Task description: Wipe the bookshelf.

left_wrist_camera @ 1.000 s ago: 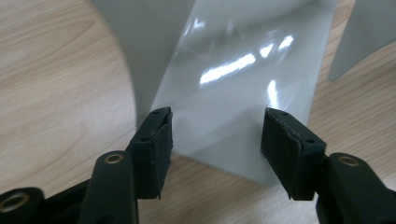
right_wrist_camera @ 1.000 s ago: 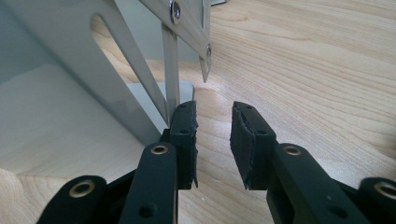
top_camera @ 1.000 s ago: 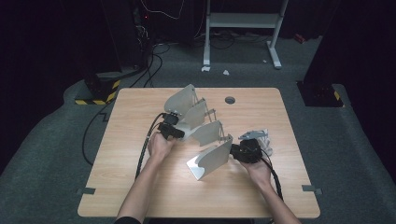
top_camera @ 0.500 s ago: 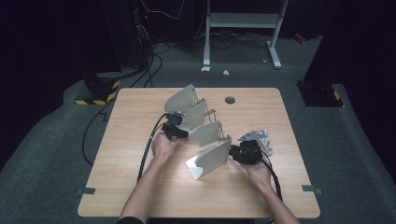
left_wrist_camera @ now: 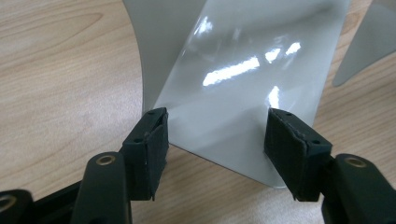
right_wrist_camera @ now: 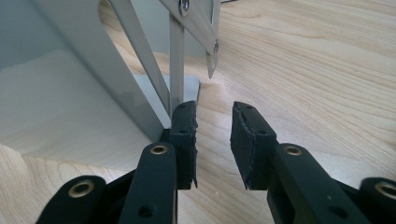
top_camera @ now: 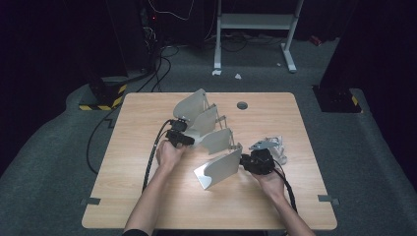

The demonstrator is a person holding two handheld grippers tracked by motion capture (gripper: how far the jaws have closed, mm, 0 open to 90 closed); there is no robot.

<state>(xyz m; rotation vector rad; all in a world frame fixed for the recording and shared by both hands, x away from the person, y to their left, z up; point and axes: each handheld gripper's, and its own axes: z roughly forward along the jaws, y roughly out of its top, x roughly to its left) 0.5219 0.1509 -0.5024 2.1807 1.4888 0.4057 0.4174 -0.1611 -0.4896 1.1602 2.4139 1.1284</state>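
Grey sheet-metal expanding file rack with four curved dividers (top_camera: 211, 142) stands mid light wooden worktop (top_camera: 123, 196), long axis diagonal, far-left to near-right. Left gripper (top_camera: 189, 141) at rack's left flank: jaws just opening, straddling divider base plate (left_wrist_camera: 233, 116), pads clear. Right gripper (top_camera: 246, 162) at rack's near-right end, nearer scissor linkage strut (right_wrist_camera: 176, 60): jaws released, strut just left of gap.

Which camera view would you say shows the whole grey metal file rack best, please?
The high view: the grey metal file rack shows whole, four dividers fanned across the table. The left gripper view gives one glossy divider close up; the right gripper view shows its thin rods and a base plate.
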